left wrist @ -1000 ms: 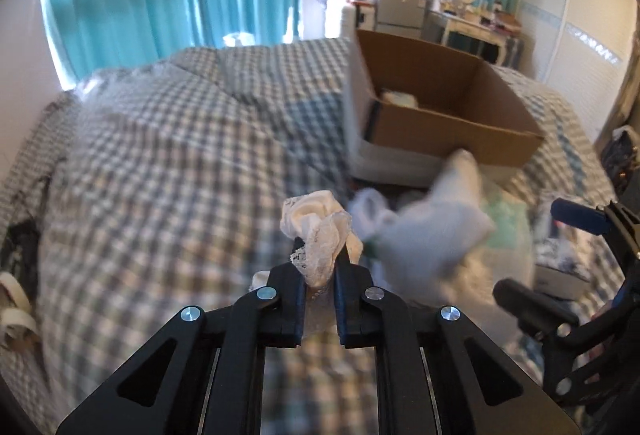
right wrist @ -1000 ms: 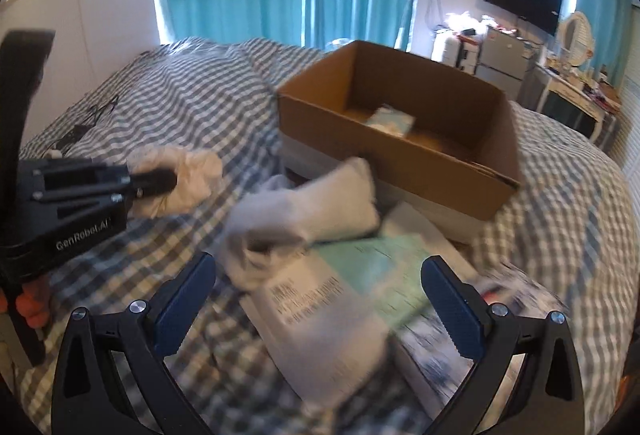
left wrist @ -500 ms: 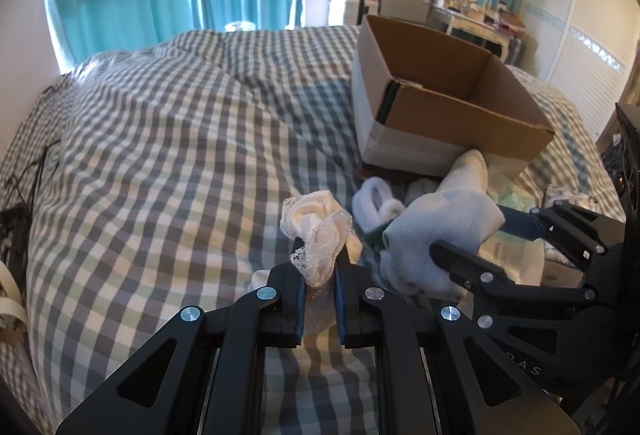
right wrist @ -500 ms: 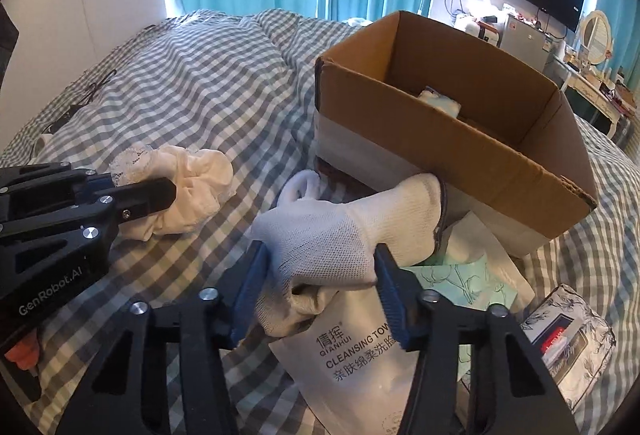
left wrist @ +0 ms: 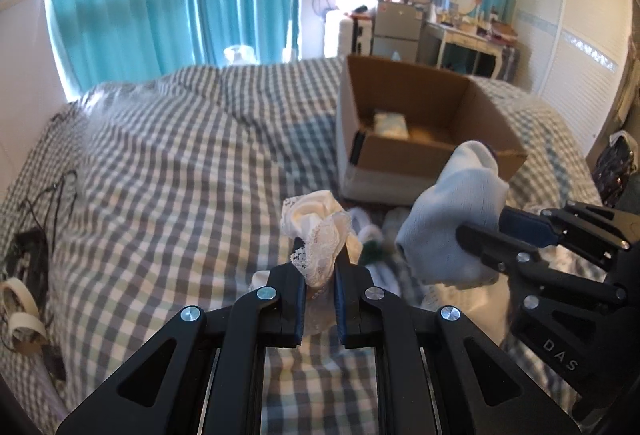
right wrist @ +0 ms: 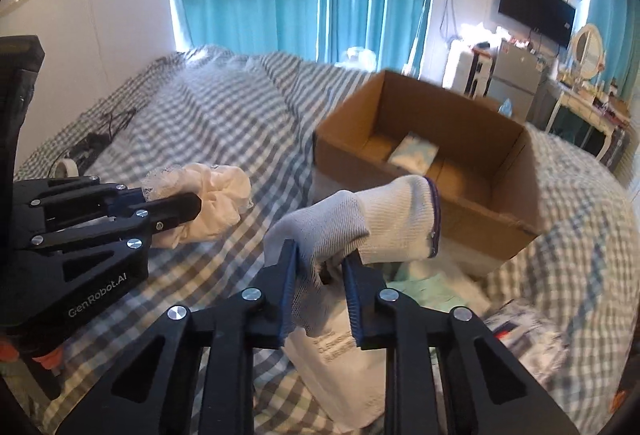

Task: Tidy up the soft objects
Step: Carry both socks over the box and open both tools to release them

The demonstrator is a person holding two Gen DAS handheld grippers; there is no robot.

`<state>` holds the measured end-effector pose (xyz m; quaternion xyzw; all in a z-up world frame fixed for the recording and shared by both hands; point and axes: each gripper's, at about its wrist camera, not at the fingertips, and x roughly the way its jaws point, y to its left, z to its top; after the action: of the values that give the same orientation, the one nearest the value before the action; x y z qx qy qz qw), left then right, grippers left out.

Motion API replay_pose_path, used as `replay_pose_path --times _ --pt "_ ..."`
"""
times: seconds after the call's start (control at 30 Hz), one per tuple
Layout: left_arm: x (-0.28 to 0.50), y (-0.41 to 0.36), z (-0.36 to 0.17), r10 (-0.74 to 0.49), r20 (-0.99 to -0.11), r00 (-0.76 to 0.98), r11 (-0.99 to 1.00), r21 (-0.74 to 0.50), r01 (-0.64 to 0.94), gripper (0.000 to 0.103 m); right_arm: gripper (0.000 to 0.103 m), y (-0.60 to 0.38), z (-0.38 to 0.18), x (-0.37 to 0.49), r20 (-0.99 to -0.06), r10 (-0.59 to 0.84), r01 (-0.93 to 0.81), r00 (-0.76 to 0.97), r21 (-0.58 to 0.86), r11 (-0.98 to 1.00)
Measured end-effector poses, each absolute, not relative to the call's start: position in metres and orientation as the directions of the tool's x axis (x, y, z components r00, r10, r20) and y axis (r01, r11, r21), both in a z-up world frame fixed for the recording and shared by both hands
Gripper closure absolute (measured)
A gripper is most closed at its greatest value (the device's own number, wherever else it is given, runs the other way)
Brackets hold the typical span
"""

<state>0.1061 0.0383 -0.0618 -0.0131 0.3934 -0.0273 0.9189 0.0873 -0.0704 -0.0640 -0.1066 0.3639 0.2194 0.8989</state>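
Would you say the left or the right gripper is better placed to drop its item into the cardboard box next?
Right, probably: the right gripper holds the white glove nearer the cardboard box; the left gripper with its lace cloth sits farther back.

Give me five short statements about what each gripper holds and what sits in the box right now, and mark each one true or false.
1. The left gripper is shut on the lace-trimmed cream cloth. True.
2. The right gripper is open and holds nothing. False: it is shut on the white knit glove.
3. The cardboard box holds nothing. False: a pale packet lies on its floor.
4. The white knit glove is already inside the box. False: it is held up in front of the box's near wall, outside it.
5. A white pouch with printed text lies on the checked bedspread below the right gripper. True.
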Motion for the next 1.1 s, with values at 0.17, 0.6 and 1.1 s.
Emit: replay_pose_path --times 0.17,0.6,1.1 --pt "0.107 0.026 -0.038 -0.071 -0.702 0.709 0.997 -0.046 0.054 0.092 0.084 -0.09 -0.033 0.081 -0.653 0.315 -0.452 0.689 -0.046 0.891" --pt "0.149 -0.033 0.024 -0.154 -0.649 0.745 0.986 -0.054 0.157 0.092 0.084 -0.153 0.054 0.111 -0.535 0.253 -0.363 0.806 -0.11 0.925" --pt "0.264 -0.054 -0.021 -0.182 -0.713 0.678 0.979 -0.069 0.191 0.092 0.084 -0.158 0.004 0.241 -0.64 0.268 -0.388 0.72 -0.051 0.92"
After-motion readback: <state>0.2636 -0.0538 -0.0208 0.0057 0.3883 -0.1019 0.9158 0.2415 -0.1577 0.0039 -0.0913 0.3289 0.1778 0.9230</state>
